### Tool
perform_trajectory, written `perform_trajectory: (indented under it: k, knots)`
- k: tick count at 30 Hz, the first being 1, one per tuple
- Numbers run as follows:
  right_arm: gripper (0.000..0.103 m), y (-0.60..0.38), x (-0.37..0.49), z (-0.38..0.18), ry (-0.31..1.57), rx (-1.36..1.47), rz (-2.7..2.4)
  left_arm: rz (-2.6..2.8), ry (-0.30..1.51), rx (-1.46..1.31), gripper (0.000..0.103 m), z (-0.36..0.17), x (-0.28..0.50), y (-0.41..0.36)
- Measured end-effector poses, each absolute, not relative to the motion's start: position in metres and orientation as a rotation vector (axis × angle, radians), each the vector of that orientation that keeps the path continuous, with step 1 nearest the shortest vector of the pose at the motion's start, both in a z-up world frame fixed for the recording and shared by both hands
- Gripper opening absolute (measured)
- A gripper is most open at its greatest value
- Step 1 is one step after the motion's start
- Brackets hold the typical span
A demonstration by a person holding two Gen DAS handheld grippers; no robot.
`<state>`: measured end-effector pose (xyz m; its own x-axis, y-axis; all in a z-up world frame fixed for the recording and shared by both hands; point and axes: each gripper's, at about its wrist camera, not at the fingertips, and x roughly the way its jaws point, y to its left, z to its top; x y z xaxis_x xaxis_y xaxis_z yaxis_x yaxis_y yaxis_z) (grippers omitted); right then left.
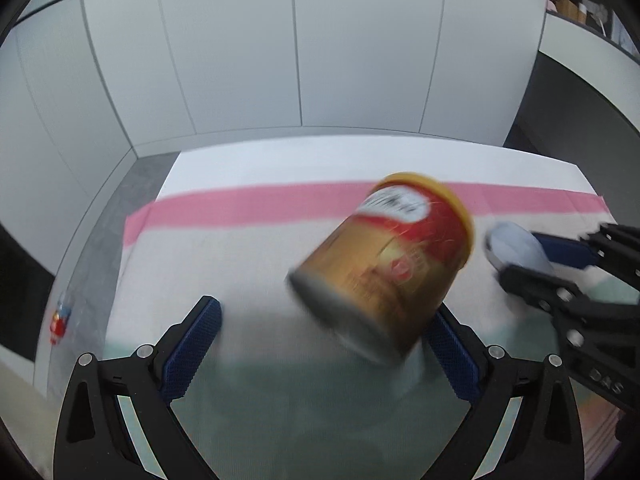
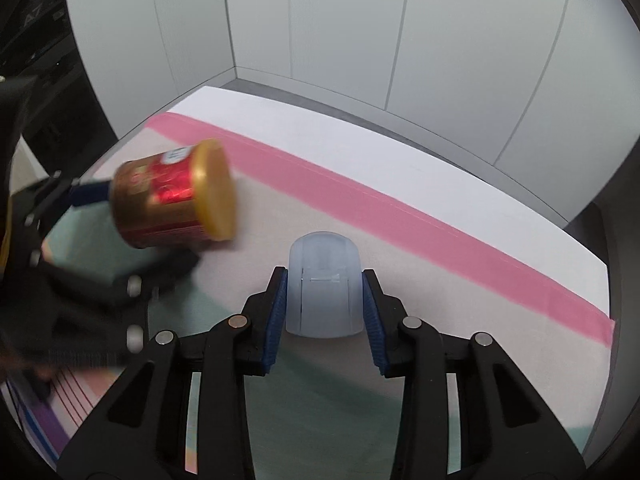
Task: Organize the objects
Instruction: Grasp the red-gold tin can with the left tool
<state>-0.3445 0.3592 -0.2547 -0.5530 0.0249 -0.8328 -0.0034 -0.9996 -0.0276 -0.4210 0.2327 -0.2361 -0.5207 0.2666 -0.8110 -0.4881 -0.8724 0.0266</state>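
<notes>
A gold and red can (image 1: 384, 268) with a yellow lid is tilted and motion-blurred between my left gripper's (image 1: 324, 320) wide-open fingers, touching neither pad that I can see. It also shows in the right wrist view (image 2: 172, 200), lid toward the right. My right gripper (image 2: 324, 300) is shut on a translucent pale-blue plastic piece (image 2: 323, 290), held just above the cloth. From the left wrist view, the right gripper (image 1: 520, 256) and the plastic piece (image 1: 516, 248) sit just right of the can.
A cloth with a pink stripe (image 2: 400, 220) covers the table (image 1: 248, 172). White wall panels (image 1: 280, 40) close off the back and left. A small red and blue item (image 1: 60, 318) lies at the table's left edge. Striped cloth border (image 2: 68, 404) at near left.
</notes>
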Motion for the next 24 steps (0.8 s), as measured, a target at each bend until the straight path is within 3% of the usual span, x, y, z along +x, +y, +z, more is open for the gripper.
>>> perform_trajectory:
  k: [1,2,5,7,21,23,24]
  knots:
    - [0.038,0.363,-0.342,-0.255,-0.027,-1.476,2.749,2.376,0.354,-1.207,0.093,-0.235,-0.423,0.236]
    - [0.038,0.366,-0.340,-0.255,-0.018,-1.477,2.746,2.354,0.349,-1.199,0.080,-0.234,-0.424,0.239]
    - [0.038,0.372,-0.336,-0.256,-0.010,-1.482,2.737,2.301,0.391,-1.172,0.061,-0.229,-0.418,0.252]
    - [0.038,0.376,-0.332,-0.255,-0.003,-1.483,2.737,2.275,0.422,-1.157,0.057,-0.229,-0.411,0.260]
    - [0.038,0.373,-0.305,-0.252,0.056,-1.515,2.706,2.265,0.375,-1.231,0.058,-0.229,-0.328,0.248]
    - [0.038,0.368,-0.310,-0.255,0.050,-1.522,2.697,2.244,0.416,-1.213,0.079,-0.230,-0.314,0.253]
    - [0.038,0.366,-0.306,-0.255,0.037,-1.529,2.690,2.251,0.440,-1.205,0.083,-0.231,-0.309,0.255]
